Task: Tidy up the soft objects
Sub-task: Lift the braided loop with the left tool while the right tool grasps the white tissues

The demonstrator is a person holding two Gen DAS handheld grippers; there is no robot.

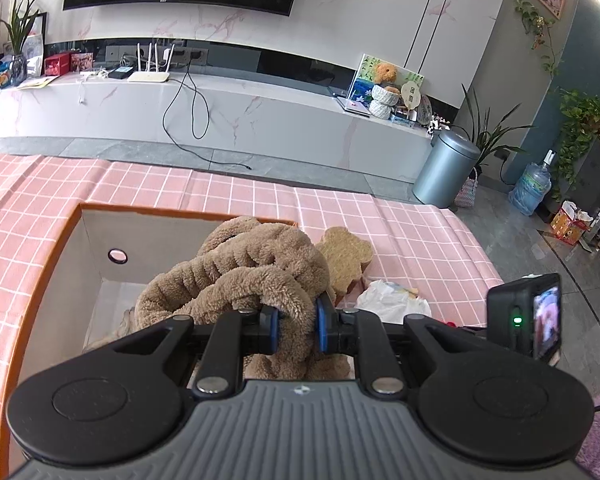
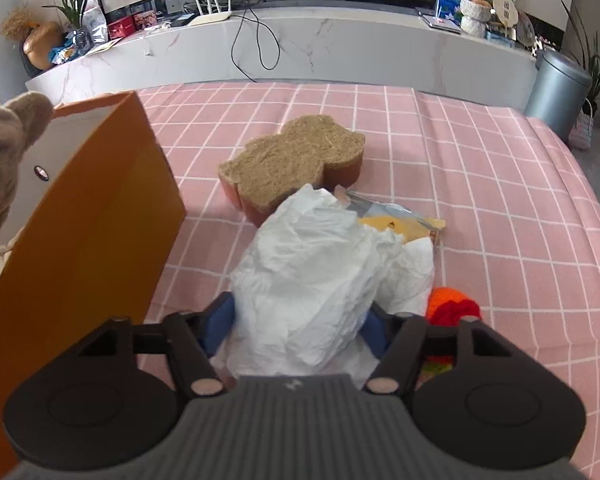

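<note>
My left gripper is shut on a brown plush toy and holds it over the open orange box. The toy also shows at the left edge of the right wrist view. My right gripper has its jaws around a crumpled white plastic bag that lies on the pink checked cloth; the blue pads touch its sides. A brown bear-shaped sponge lies beyond the bag. The orange box stands to the left.
A yellow packet lies under the bag's far edge. A red and orange knitted item lies by my right finger. The table's far edge faces a white TV bench; a grey bin stands on the floor at right.
</note>
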